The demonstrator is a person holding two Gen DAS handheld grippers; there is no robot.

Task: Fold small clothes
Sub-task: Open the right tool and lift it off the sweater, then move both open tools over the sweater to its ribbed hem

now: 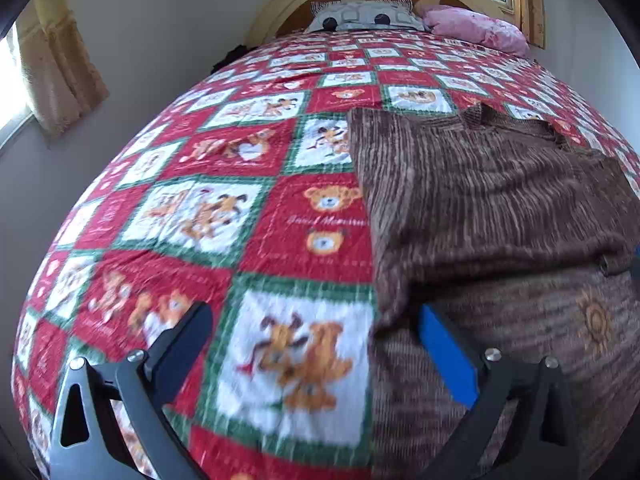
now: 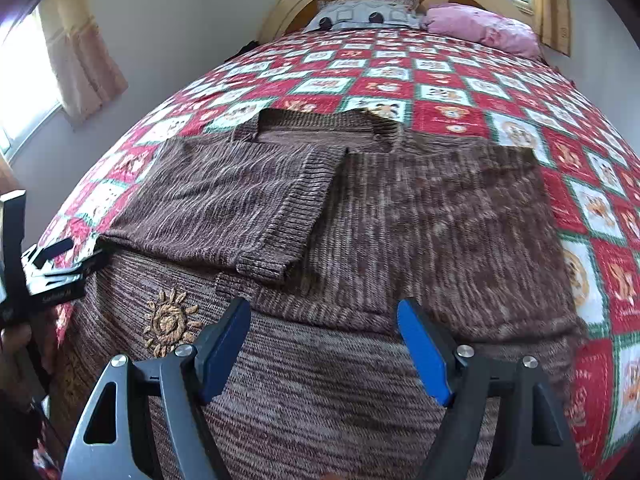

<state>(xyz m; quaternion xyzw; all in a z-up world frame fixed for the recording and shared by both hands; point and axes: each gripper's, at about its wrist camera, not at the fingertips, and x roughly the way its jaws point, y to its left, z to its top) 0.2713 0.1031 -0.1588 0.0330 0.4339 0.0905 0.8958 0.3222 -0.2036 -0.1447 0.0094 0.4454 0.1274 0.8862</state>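
While my left hand-held gripper (image 1: 316,344) hovers spread wide and holding nothing, the brown sweater (image 1: 500,208) lies just right of it on the bed quilt (image 1: 240,184). Right view: my right hand-held gripper (image 2: 324,344) hangs spread and empty over the sweater's hem.

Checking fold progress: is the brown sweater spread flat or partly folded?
Partly folded. The brown sweater lies on the quilt with its left sleeve folded across the body; the right side isn't folded in.
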